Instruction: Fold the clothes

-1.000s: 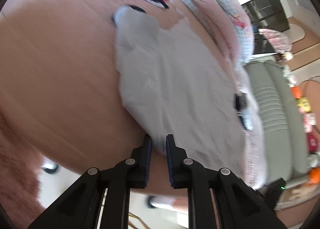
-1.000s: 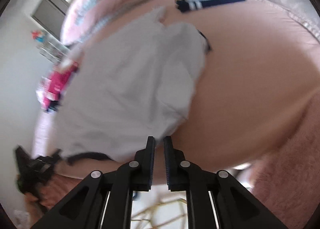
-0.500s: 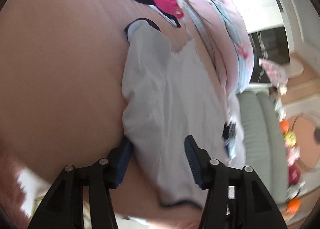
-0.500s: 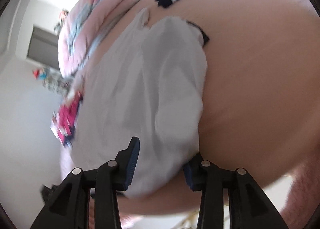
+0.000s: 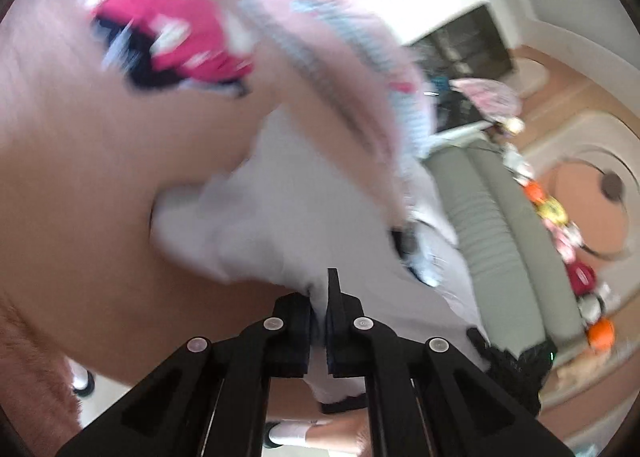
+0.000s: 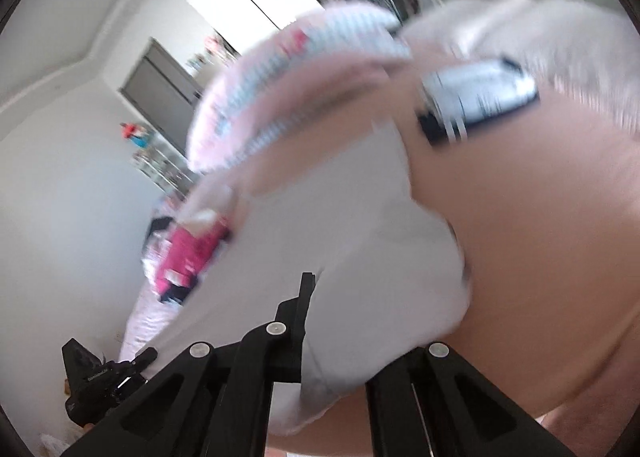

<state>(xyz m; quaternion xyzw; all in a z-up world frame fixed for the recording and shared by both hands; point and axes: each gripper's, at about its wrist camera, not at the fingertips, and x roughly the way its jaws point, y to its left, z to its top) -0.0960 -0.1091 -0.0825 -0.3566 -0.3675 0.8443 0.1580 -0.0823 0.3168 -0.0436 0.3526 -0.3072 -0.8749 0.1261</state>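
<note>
Covering the bed [image 5: 72, 161], a pinkish-tan sheet [image 6: 560, 241] under bunched white garment [image 5: 280, 209].

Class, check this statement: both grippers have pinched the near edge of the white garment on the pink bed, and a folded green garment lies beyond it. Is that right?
One detail is wrong. The left gripper and right gripper do hold the white garment on the bed, but the garment beyond it is bright pink, not green, and crumpled with dark pieces. The left wrist view shows it.
</note>
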